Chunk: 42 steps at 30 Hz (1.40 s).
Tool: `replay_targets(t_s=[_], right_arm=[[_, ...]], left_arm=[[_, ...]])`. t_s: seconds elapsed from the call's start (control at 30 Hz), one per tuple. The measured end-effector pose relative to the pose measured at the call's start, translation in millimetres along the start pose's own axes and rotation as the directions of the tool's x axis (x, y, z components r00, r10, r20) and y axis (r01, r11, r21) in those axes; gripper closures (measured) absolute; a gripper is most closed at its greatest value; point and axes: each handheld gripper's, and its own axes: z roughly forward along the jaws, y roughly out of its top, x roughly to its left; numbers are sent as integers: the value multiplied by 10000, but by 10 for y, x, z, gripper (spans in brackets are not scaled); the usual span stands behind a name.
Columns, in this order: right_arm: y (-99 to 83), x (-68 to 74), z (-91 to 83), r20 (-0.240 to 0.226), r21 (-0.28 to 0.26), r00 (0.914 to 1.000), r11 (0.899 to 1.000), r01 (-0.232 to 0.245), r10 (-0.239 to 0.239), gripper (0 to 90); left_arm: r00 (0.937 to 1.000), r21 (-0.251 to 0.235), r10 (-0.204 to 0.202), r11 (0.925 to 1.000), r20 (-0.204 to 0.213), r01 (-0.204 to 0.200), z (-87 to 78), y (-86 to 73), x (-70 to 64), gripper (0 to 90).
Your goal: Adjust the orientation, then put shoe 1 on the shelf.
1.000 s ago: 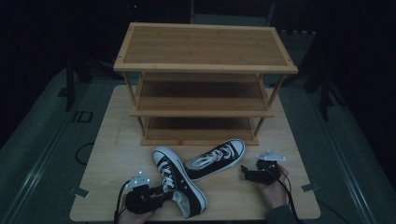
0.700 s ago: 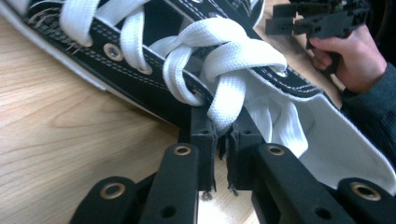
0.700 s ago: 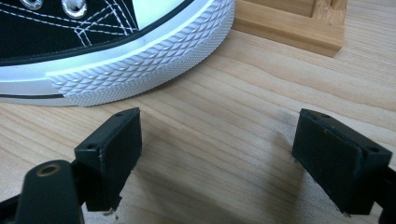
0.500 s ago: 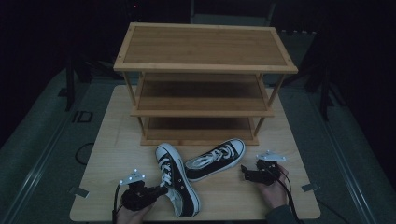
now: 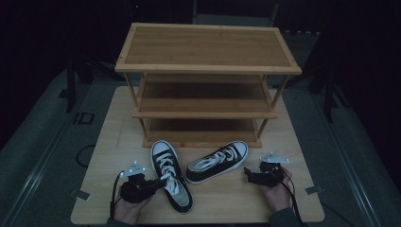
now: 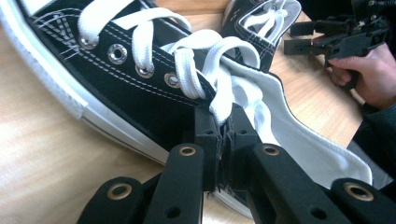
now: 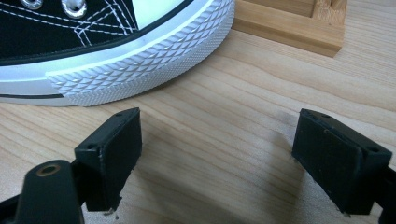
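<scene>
Two black sneakers with white laces lie on the wooden table [image 5: 113, 142] in front of a shoe rack [image 5: 208, 47]. The left sneaker [image 5: 171, 176] points its toe at the rack. My left gripper [image 5: 161, 182] is shut on its side wall beside the top eyelets, and in the left gripper view the left gripper [image 6: 219, 125] pinches that black canvas edge of the left sneaker [image 6: 140, 88]. The right sneaker [image 5: 217, 161] lies at an angle. My right gripper [image 5: 247, 174] stands open just right of it; the right gripper [image 7: 219, 154] holds nothing, with the sneaker's ribbed toe [image 7: 140, 65] ahead.
The rack has three bamboo shelves, all bare, and its bottom rail [image 7: 289, 28] sits close beyond the right sneaker's toe. The person's right hand [image 6: 369, 79] shows in the left gripper view. Cables trail off the table's near corners. Bare table lies left of the rack.
The left sneaker has swung round in my left gripper's hold, so its toe now points more squarely at the rack. The right gripper and right sneaker have stayed put.
</scene>
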Motion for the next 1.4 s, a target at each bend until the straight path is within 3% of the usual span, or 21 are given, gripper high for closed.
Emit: replay_targets(t_s=[0.1, 0.2, 0.43, 0.63, 0.73, 0.9, 1.1, 1.2, 1.4], right_arm=[[0, 0, 0, 0, -1, 10000, 10000, -1, 1, 153], [0, 0, 0, 1, 0, 10000, 10000, -3, 3, 153], [0, 0, 0, 0, -2, 10000, 10000, -2, 2, 153], [0, -1, 1, -5, -4, 10000, 10000, 10, -10, 153], [0, -1, 1, -8, -2, 10000, 10000, 7, -7, 153], [0, -1, 1, -5, -3, 10000, 10000, 7, -7, 153], [0, -1, 1, -7, -4, 10000, 10000, 8, -8, 153], [0, -1, 1, -9, -3, 10000, 10000, 11, -11, 153], [0, -1, 1, -7, -2, 10000, 10000, 12, -12, 153]], left_arm=[[9994, 283, 341, 9990, 87, -343, -1, 55, 22, 867], [9991, 527, 432, 9977, 5, -432, 13, 87, 71, 866], [9996, 380, 23, 9993, -297, -11, 83, 55, 138, 857], [9981, -547, -440, 9976, -428, 416, 56, 13, 77, 738], [9949, -1011, -786, 9923, -632, 720, 49, -29, 19, 673], [9864, -1208, -1232, 9866, -1089, 1099, 60, -95, -41, 597], [9762, -1252, -1890, 9765, -1061, 1754, 78, -156, -38, 534], [9725, -1268, -2097, 9723, -1010, 1965, 80, -180, -33, 524], [9710, -1151, -2119, 9732, -1105, 1993, 87, -220, -41, 581]])
